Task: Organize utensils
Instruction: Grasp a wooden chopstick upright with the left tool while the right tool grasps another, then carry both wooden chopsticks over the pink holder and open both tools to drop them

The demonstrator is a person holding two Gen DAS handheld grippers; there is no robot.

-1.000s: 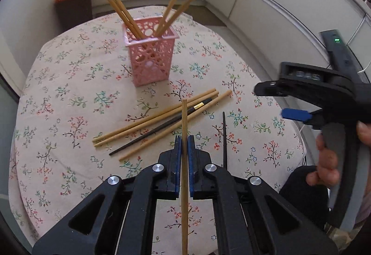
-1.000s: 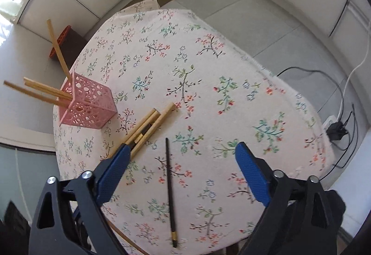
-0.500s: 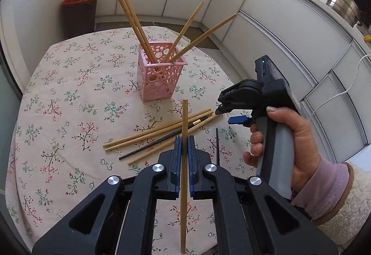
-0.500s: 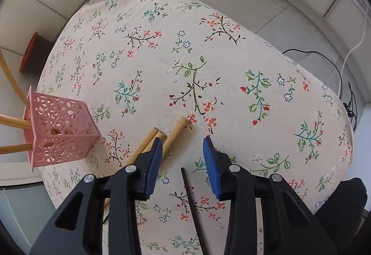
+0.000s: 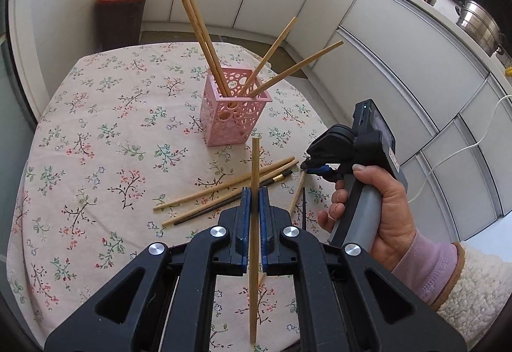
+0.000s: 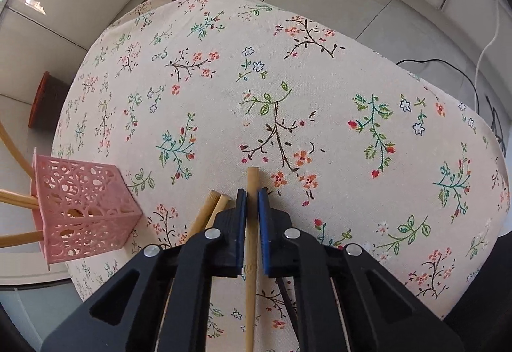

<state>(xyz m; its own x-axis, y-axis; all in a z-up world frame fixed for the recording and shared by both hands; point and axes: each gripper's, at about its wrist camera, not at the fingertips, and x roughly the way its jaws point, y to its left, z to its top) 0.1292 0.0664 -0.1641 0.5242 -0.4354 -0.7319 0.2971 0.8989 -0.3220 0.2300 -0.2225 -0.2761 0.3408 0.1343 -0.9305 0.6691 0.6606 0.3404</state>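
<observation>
My left gripper (image 5: 255,192) is shut on a wooden chopstick (image 5: 254,159), holding it above the floral tablecloth (image 5: 105,140). The stick points toward the pink perforated basket (image 5: 235,115), which holds several wooden chopsticks. My right gripper (image 6: 252,192) points down at the table, its jaws closing on the end of another wooden chopstick (image 6: 252,179), and the pads press on it. In the left wrist view the right gripper (image 5: 307,167) sits at the right end of a loose pile of wooden chopsticks (image 5: 224,188) and a black chopstick (image 5: 224,206).
A second black chopstick (image 5: 304,208) lies near the hand holding the right gripper. A dark bin with a red rim (image 5: 121,19) stands beyond the table. White cabinets with steel pots (image 5: 480,22) curve along the right. Cables (image 6: 448,63) lie on the floor past the table edge.
The right gripper came down to the table and its wide-open jaws closed around the end of a wooden chopstick. The left gripper kept its chopstick and rose slightly.
</observation>
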